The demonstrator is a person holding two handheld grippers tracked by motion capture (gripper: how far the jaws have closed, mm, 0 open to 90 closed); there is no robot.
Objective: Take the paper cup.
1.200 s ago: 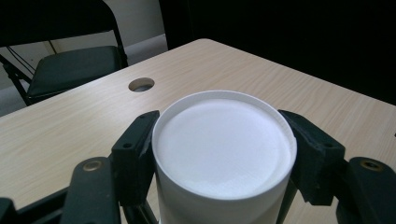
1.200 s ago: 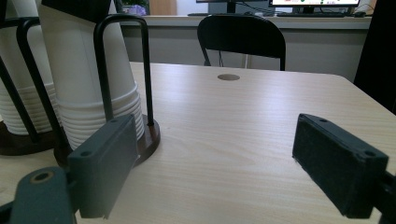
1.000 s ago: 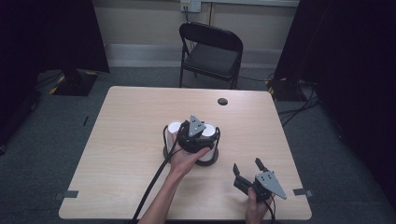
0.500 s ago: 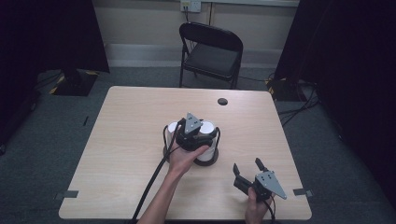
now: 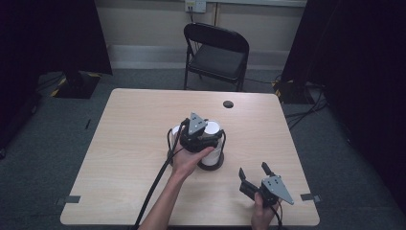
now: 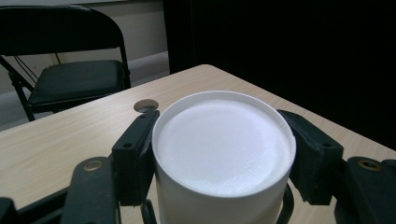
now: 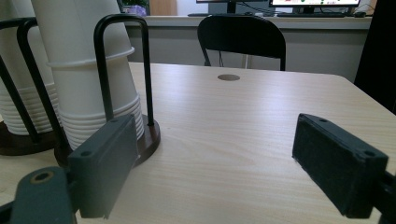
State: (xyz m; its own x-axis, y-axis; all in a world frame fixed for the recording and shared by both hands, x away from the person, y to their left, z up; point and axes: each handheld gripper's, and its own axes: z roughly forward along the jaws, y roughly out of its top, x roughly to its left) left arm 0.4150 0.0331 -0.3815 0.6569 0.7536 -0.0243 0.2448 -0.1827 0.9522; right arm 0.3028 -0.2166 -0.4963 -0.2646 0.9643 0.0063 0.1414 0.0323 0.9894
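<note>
Two stacks of upturned white paper cups stand in black wire holders near the table's middle. My left gripper is shut on the top cup of the right-hand stack. In the left gripper view both black jaws press the sides of that cup, whose flat bottom faces up. My right gripper is held near the table's front right, open, with nothing between its jaws. In the right gripper view it looks level across the table at the right-hand cup stack and its wire holder.
The other cup stack stands just left of the gripped one, seen also as a stack at the frame's left edge. The wooden table has a round cable hole near its far edge. A black folding chair stands behind it.
My left gripper has shifted slightly up and away with the cup still in its grip. The right gripper has stayed where it was.
</note>
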